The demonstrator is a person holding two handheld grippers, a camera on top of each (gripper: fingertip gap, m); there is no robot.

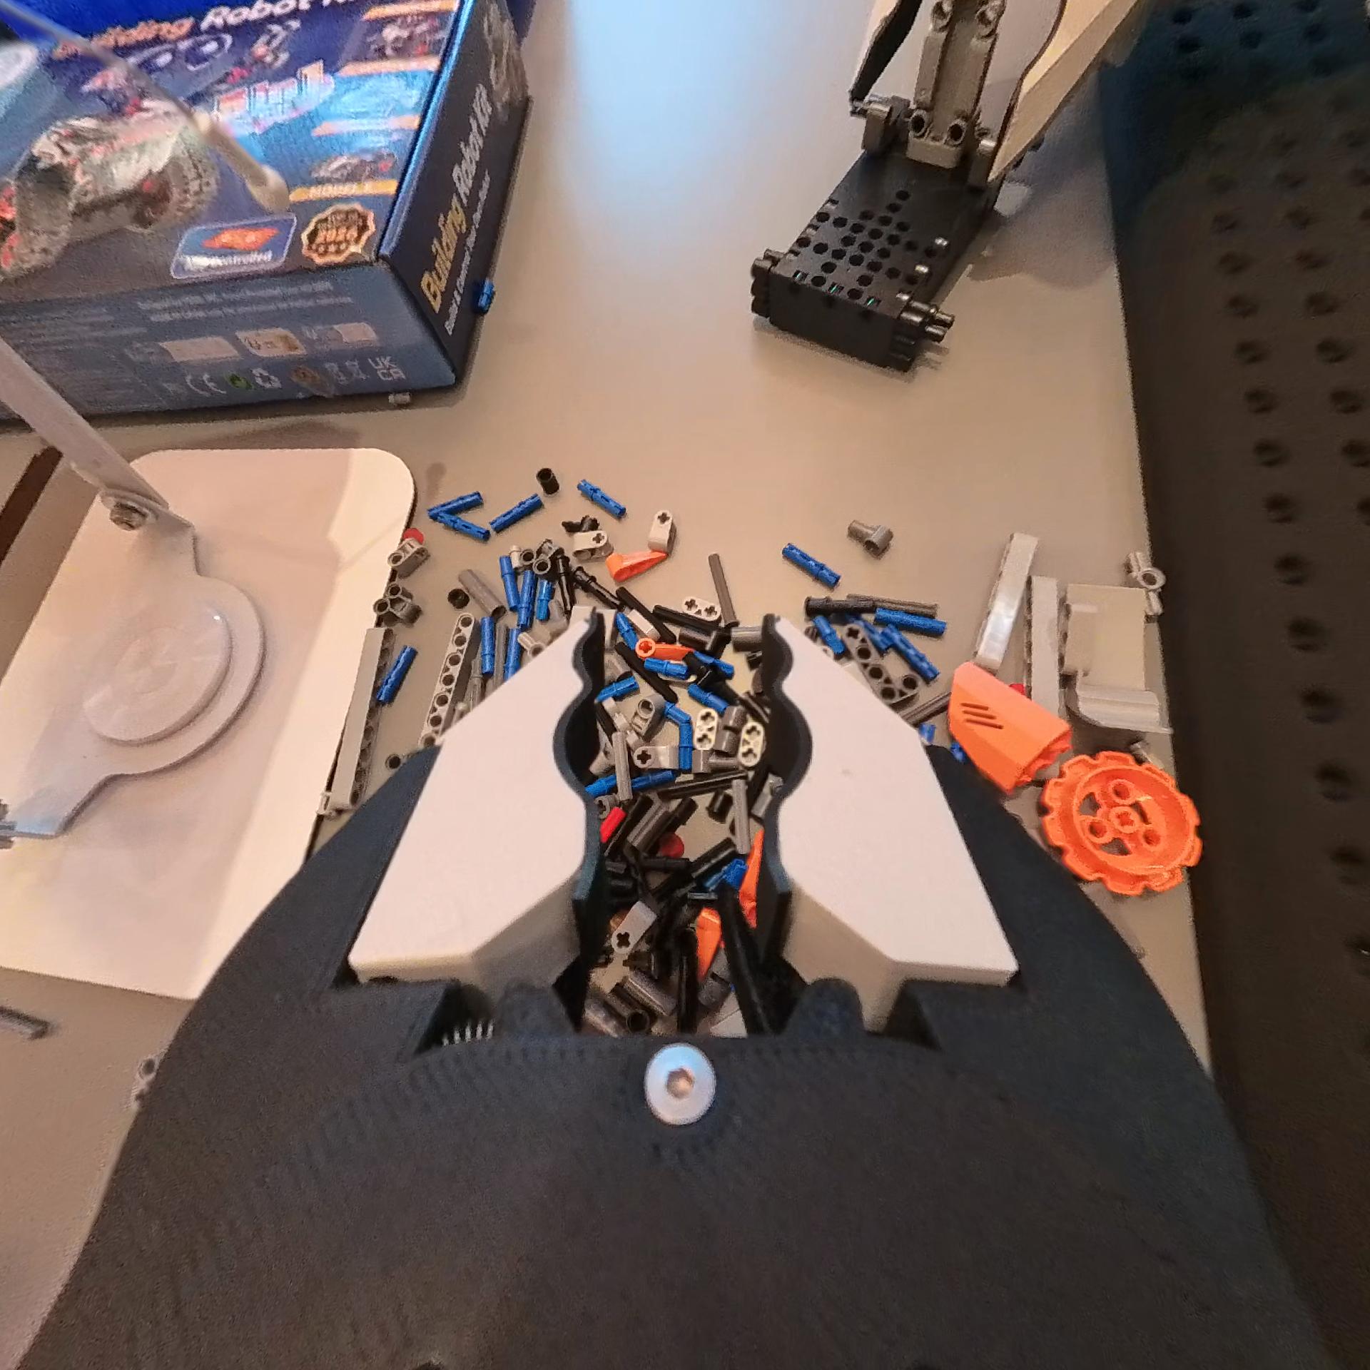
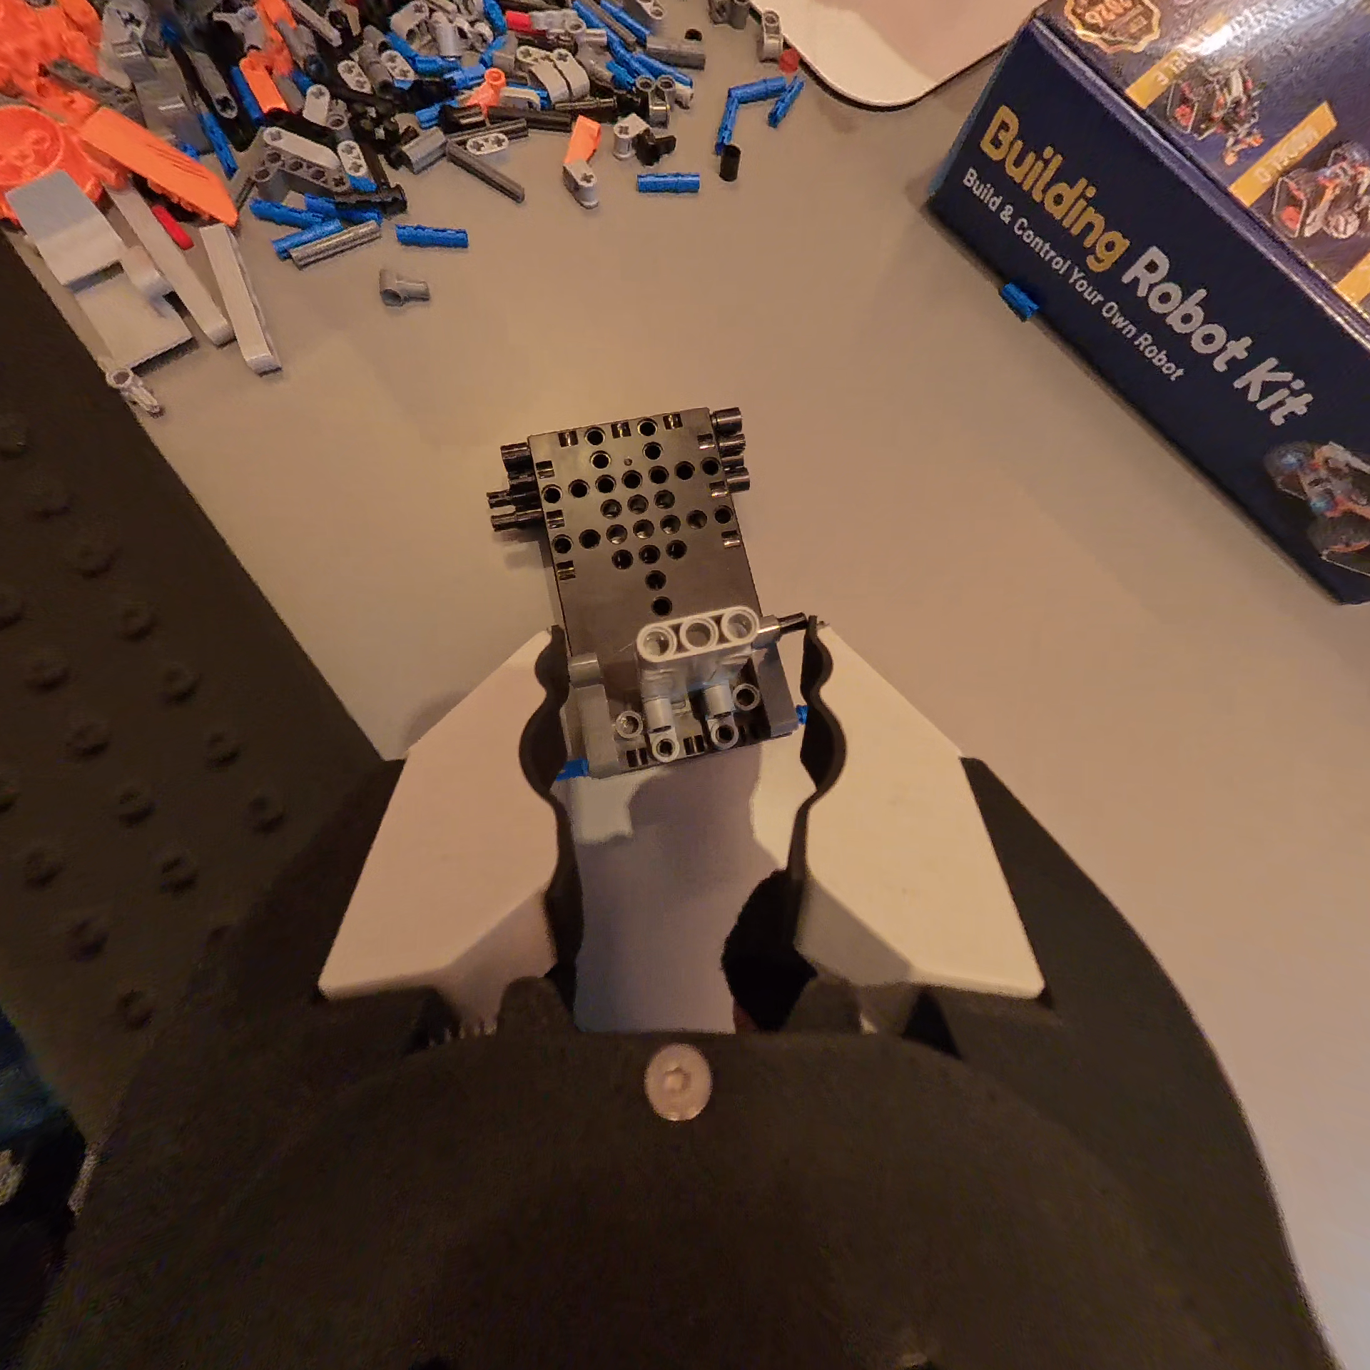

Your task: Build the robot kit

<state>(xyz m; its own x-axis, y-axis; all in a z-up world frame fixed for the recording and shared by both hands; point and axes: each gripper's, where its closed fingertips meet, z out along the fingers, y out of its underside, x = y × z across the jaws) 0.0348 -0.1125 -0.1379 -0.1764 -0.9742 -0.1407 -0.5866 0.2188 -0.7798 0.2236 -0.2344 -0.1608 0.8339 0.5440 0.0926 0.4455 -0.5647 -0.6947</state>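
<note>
Right, up close the left gripper [image 1: 682, 637] hangs over the heap of small black, blue and grey plastic building pins and connectors [image 1: 667, 749], its pale fingers [image 1: 511, 778] spread apart with nothing between them but the pile below. Whether the tips touch the pieces is hard to say from this angle. Just to the right of that heap lie an orange toothed plastic wheel [image 1: 1121, 821] and an orange curved panel [image 1: 1004, 730], with flat grey beams [image 1: 1045, 645] beside them. To the left sits a white rounded base plate with a metal bracket bolted to it [image 1: 148, 712].

Over to the right gripper [image 2: 686, 630]: its jaws are closed in on the near end of the black perforated rectangular block [image 2: 641, 519], gripping it at the sides, where a light grey three-hole connector [image 2: 697, 637] and short grey pins are mounted on top. The block lies on the grey tabletop [image 2: 852, 482], black pegs sticking out along both its long edges.

Farther off, the left wrist view shows that same block [image 1: 860, 274] well apart from the pile. The dark blue cardboard kit box [image 1: 222, 222] stands at the back left, a single blue pin [image 1: 485, 294] against its side. A dark studded mat [image 1: 1260, 519] runs along the table's right edge.
</note>
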